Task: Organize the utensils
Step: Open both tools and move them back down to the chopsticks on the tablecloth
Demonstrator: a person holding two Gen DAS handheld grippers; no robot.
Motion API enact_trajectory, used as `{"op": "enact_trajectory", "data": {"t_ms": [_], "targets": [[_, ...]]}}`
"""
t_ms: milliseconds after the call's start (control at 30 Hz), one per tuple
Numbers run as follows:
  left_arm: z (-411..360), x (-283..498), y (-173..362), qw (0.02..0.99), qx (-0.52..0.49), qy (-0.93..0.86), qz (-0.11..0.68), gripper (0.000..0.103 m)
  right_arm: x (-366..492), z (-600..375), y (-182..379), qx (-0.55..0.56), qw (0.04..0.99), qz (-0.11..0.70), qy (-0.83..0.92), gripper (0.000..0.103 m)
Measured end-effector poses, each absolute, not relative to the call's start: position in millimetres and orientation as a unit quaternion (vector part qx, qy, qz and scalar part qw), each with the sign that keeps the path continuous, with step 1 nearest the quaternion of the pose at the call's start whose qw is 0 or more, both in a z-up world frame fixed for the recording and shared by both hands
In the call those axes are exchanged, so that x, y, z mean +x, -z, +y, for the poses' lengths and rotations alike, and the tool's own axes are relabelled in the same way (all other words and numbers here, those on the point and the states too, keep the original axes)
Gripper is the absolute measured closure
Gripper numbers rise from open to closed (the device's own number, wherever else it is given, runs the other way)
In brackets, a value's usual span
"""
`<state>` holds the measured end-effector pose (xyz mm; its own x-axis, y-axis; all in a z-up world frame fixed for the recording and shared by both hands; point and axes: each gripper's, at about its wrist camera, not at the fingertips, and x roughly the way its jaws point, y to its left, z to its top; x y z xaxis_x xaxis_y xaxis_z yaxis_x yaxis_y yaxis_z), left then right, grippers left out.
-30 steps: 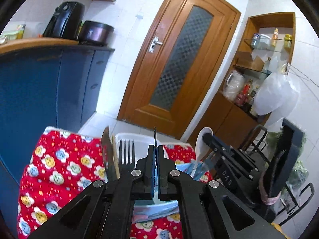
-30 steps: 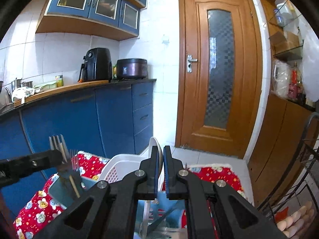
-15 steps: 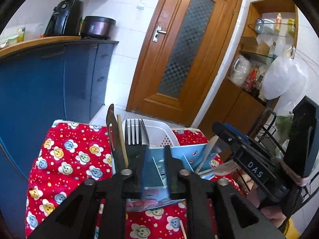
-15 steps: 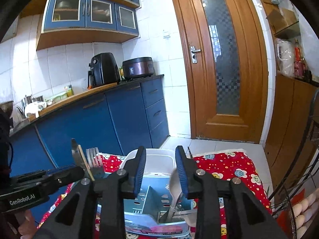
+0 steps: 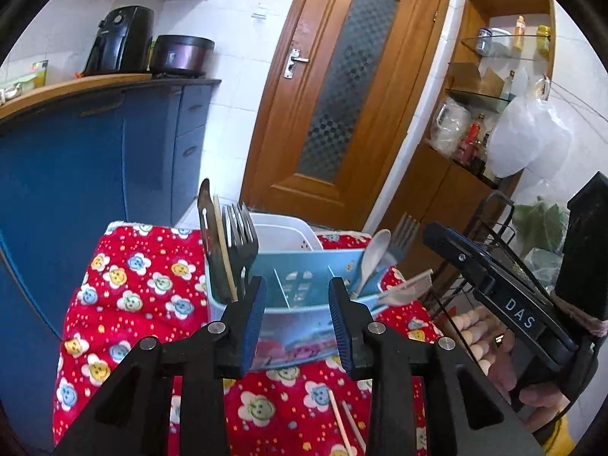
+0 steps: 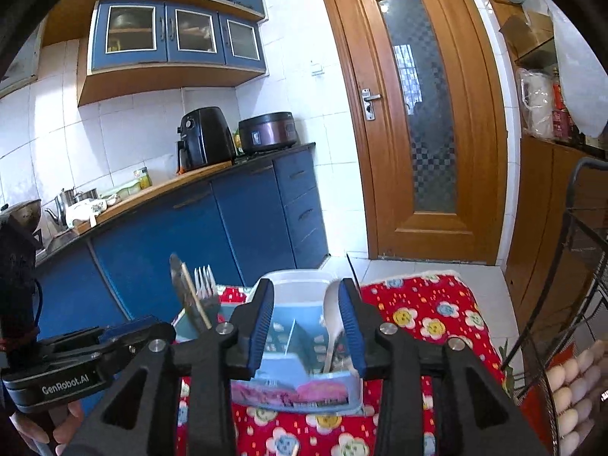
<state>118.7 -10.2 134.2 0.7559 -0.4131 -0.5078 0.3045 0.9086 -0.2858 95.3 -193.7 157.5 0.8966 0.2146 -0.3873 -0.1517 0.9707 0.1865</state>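
A light blue utensil holder with dividers stands on a red flowered cloth. Its left compartment holds dark forks, a knife and a chopstick. Its right compartment holds a white spoon and a grey fork. My left gripper is open and empty, just in front of the holder. My right gripper is open and empty above the holder, with the white spoon by its right finger. Loose chopsticks lie on the cloth in front.
A white basket stands behind the holder. Blue cabinets run along the left. A wooden door is at the back. A black wire rack and a tray of eggs are on the right.
Both grippers have opened from shut and pulled back from the holder. The spoon and the utensil they held now stand in the holder.
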Motion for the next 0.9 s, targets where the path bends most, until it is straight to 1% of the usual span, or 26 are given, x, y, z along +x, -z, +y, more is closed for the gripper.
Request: {"op": "enact_trajectory", "data": {"t_ms": [367,900], "targets": [[-10.1,83.0,-113.9,0.928,-0.081,0.182,0.316,0.067,56.4,-194.3,-119.4,0.082,0.954,0.274,-0.094,0.065],[-7.1,62.2,-64.8,0.914,-0.074,0.158,0.366,0.067,29.4,-195.2,-57.2,0.097,0.923,0.362,-0.086,0.065]]}}
